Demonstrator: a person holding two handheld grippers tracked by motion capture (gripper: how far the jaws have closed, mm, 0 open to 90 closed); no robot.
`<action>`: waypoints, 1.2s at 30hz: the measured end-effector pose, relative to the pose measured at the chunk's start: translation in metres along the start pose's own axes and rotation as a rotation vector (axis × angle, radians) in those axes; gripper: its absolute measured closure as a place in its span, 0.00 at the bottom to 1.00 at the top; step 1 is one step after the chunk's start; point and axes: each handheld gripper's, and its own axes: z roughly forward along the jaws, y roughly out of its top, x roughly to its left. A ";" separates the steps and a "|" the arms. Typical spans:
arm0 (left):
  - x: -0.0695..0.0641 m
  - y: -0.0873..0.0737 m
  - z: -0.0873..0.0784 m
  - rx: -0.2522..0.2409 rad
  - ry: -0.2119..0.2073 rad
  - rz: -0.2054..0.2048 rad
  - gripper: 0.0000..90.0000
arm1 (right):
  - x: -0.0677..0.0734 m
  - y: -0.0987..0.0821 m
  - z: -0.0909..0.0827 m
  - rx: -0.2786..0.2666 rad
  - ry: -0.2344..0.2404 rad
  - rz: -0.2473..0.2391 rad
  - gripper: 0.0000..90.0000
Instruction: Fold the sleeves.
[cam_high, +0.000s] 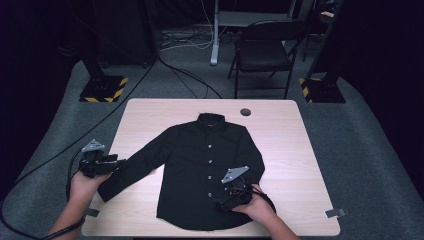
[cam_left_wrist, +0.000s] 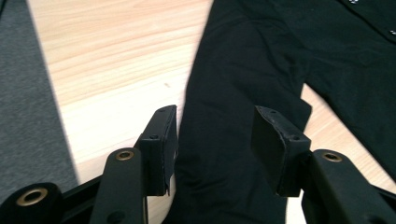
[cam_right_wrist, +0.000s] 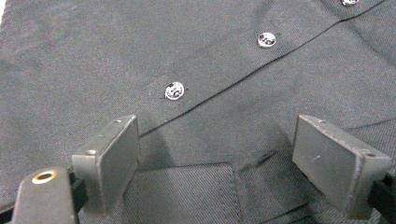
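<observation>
Black shirt: is lying flat, buttoned, at the table's centre.
Left gripper: you are straddling the sleeve; jaws parted, not pressing.
Right gripper: you are resting it over the front by the buttons; jaws spread, released.

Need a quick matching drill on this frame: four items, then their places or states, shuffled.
1. black button-up shirt
2. left claw
3. right claw
4. black folding chair

A. open, over the shirt front by the buttons
B. on the floor beyond the table
C. spread flat on the light wooden table
D. open, astride the sleeve

Pairs: 1-C, 2-D, 3-A, 4-B
</observation>
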 end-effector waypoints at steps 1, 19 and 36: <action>0.001 0.000 -0.001 0.001 0.006 0.000 0.56 | 0.000 0.000 0.000 0.000 0.000 0.000 0.16; 0.014 -0.020 -0.008 0.044 0.024 -0.011 0.64 | 0.000 0.000 0.000 -0.004 -0.001 0.004 0.16; 0.019 -0.037 0.000 0.092 0.049 -0.016 0.68 | 0.000 0.000 0.000 -0.005 -0.004 0.002 0.16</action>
